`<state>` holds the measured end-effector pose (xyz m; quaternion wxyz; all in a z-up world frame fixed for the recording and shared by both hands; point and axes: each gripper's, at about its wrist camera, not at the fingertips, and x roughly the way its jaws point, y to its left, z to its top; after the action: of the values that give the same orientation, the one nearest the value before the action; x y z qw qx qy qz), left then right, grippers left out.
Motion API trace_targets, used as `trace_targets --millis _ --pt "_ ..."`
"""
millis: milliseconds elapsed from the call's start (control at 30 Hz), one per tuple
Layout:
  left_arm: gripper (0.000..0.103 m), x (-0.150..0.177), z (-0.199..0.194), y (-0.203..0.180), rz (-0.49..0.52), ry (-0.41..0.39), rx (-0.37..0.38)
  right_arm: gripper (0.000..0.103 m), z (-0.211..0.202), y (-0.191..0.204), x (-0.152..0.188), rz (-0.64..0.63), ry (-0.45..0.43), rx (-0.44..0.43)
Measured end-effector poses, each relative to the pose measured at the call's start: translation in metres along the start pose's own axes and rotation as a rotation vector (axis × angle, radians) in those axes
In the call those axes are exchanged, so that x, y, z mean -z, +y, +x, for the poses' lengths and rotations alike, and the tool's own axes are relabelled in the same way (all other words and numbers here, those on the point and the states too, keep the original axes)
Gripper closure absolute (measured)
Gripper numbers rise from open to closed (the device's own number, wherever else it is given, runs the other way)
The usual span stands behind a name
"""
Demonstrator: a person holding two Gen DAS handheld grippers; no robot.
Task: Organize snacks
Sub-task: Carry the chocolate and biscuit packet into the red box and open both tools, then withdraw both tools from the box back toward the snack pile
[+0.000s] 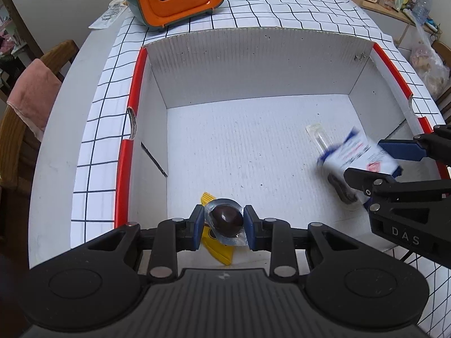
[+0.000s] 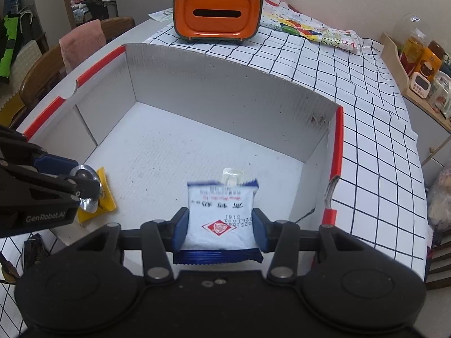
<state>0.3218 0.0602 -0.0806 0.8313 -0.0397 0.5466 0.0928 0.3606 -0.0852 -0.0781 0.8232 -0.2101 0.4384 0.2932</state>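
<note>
grid-pattern tablecloth (image 1: 248, 8) covers the table. white cardboard box (image 1: 253, 64) with red rims sits on it, orange tissue holder (image 2: 215, 14) just behind the far wall. right gripper (image 2: 220, 226) over box's near right part, jaws closed on a white and blue snack packet (image 2: 221, 211), which is blurred. left gripper (image 1: 224, 222) at box's near left, jaws clamped on a silver foil cup with dark snack (image 1: 227, 219). yellow wrapper (image 2: 108, 194) lies on box floor under it. small clear packet (image 1: 317, 135) on floor beyond the blue packet.

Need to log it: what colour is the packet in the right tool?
White with blue edges, clearest in the right wrist view.
</note>
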Motion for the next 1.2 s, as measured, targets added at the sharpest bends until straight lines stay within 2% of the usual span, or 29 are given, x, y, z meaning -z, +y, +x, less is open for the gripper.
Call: trace_targets --millis 167,300,633,767,900,1200 --pt "0.072 0.001 -0.006 -0.002 -0.001 -0.015 0.005 0.056 -0.009 -0.002 0.0 0.012 -0.019 -0.005" --pt "0.062 0.002 -0.016 0.0 -0.016 -0.041 0.026 0.054 -0.02 -0.007 0.001 0.043 -0.039 -0.024" --pt "0.052 0.011 -0.05 -0.001 -0.016 -0.124 0.082 0.041 -0.061 -0.007 0.008 0.074 -0.111 -0.073" --pt "0.049 0.017 -0.066 -0.001 -0.009 -0.159 0.1 0.04 -0.078 -0.006 0.012 0.089 -0.139 -0.1" --pt "0.044 0.023 -0.08 -0.001 -0.003 -0.198 0.108 0.028 -0.095 -0.005 0.018 0.106 -0.174 -0.103" --pt "0.033 0.046 -0.114 -0.001 0.025 -0.291 0.138 0.018 -0.129 0.002 0.034 0.121 -0.232 -0.129"
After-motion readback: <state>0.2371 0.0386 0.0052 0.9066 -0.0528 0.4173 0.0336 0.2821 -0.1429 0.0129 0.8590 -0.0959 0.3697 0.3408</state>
